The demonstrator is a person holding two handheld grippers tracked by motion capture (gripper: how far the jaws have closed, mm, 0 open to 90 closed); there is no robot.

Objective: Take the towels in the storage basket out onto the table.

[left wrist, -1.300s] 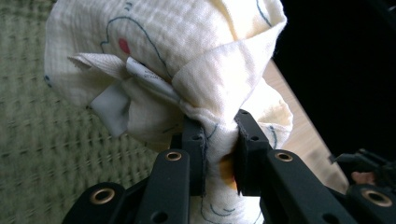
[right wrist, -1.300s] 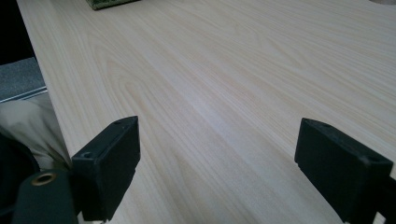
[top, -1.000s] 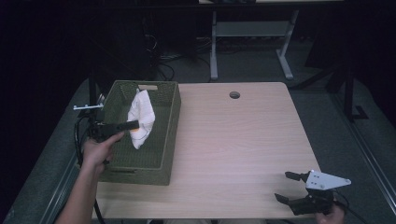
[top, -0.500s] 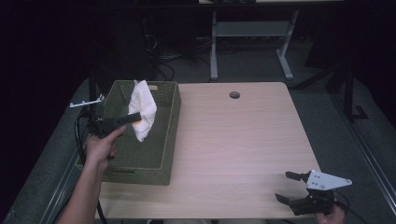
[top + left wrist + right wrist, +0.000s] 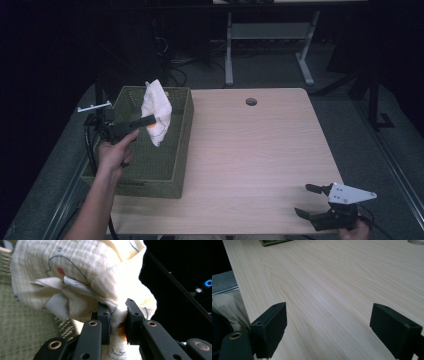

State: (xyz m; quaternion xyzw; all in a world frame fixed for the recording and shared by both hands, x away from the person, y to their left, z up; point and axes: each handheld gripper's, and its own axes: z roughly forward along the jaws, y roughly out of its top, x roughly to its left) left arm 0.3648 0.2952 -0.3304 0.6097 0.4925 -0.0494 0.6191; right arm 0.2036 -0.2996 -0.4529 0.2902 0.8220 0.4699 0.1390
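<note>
A cream cloth [image 5: 156, 111] with printed line drawings hangs over the green woven basket [image 5: 131, 175] at the table's left. My left gripper [image 5: 151, 120] is shut on it, held up above the basket's inside. In the left gripper view the cloth [image 5: 82, 272] bunches above the jaws, and the pads [image 5: 105, 322] pinch a fold of it. My right gripper [image 5: 306, 200] rests near the table's front right corner, open, with nothing between its fingers [image 5: 272, 327] but bare wood.
The light wooden table [image 5: 250, 150] has a round cable hole [image 5: 251, 101] near its far edge. A basket corner [image 5: 273, 242] sits at the top of the right gripper view. A desk frame [image 5: 265, 45] stands on the floor beyond the table.
My left gripper has lifted the cloth up out of the basket, so it now hangs higher above the rim. The right gripper has kept still.
</note>
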